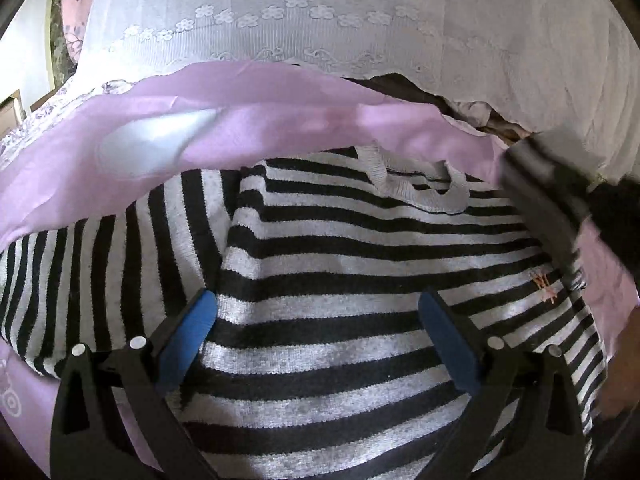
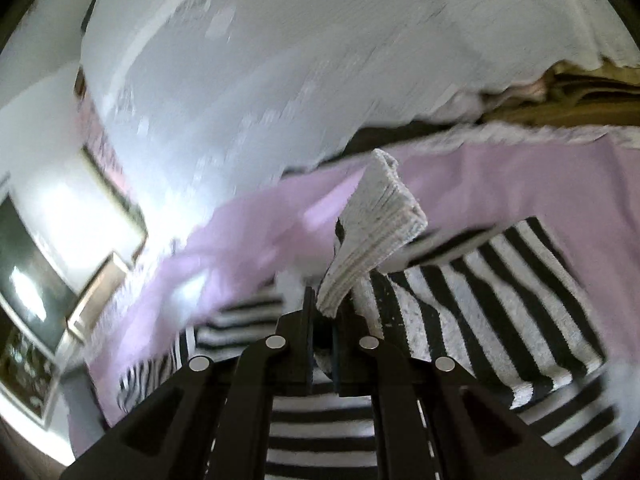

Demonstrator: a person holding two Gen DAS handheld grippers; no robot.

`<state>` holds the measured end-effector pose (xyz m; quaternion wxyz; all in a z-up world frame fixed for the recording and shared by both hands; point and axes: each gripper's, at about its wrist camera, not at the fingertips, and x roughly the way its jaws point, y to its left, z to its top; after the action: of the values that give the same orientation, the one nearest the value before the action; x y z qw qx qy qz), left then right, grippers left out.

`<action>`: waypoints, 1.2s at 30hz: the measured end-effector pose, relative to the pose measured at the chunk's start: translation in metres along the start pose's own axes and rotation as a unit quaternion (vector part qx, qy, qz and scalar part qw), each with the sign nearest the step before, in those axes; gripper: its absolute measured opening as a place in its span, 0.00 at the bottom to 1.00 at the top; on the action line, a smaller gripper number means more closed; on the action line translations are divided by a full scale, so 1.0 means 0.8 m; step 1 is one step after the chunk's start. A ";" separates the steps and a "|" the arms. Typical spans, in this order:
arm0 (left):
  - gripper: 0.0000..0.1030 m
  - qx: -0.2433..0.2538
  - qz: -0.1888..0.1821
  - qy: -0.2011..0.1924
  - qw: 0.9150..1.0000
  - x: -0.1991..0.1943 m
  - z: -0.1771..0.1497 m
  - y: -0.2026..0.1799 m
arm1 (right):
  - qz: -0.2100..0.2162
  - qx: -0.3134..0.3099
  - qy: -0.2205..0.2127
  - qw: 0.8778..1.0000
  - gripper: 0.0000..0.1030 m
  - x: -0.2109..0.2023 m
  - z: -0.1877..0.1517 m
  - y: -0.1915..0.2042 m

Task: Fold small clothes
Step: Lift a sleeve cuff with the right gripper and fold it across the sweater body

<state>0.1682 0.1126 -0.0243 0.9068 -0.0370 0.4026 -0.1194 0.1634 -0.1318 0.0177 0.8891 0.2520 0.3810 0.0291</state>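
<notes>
A black-and-white striped sweater [image 1: 360, 248] lies on a pink sheet [image 1: 248, 120], its grey ribbed neckline [image 1: 416, 188] toward the far side. In the left wrist view my left gripper [image 1: 318, 300] hovers open over the sweater's body, blue pads [image 1: 192, 328] wide apart with nothing between them. In the right wrist view my right gripper [image 2: 322, 320] is shut on the sweater's sleeve, and the grey ribbed cuff [image 2: 376, 232] stands up beyond the fingertips, lifted over the striped body [image 2: 500, 300]. The picture is motion-blurred. A dark blur [image 1: 552, 192] at the right edge of the left wrist view is the right hand's tool.
A white lace cloth [image 1: 320, 20] hangs behind the pink sheet [image 2: 520, 184], with brown and dark fabric [image 2: 580, 92] showing under its edge. A framed panel [image 2: 44, 264] and a wall stand to the left in the right wrist view. A floral-patterned cover [image 1: 44, 116] lies at the far left.
</notes>
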 end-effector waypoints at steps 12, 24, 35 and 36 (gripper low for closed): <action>0.95 -0.011 -0.006 0.003 1.000 0.005 0.000 0.006 | 0.008 -0.093 0.106 0.990 0.46 0.053 -0.050 0.041; 0.95 -0.074 -0.089 0.041 0.992 0.017 0.017 -0.007 | -0.088 -0.049 0.083 0.991 0.46 0.001 -0.042 -0.102; 0.43 0.009 -0.009 0.048 0.999 0.067 0.012 -0.069 | -0.034 -0.030 0.080 0.996 0.62 0.006 -0.047 -0.109; 0.43 0.022 0.001 0.045 0.999 0.064 0.011 -0.073 | -0.032 -0.027 0.079 0.996 0.61 0.004 -0.046 -0.110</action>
<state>0.1964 0.0433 -0.0458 0.8884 -0.0110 0.4404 -0.1290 0.1281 -0.1923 -0.0476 0.8630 0.2128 0.4571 0.0307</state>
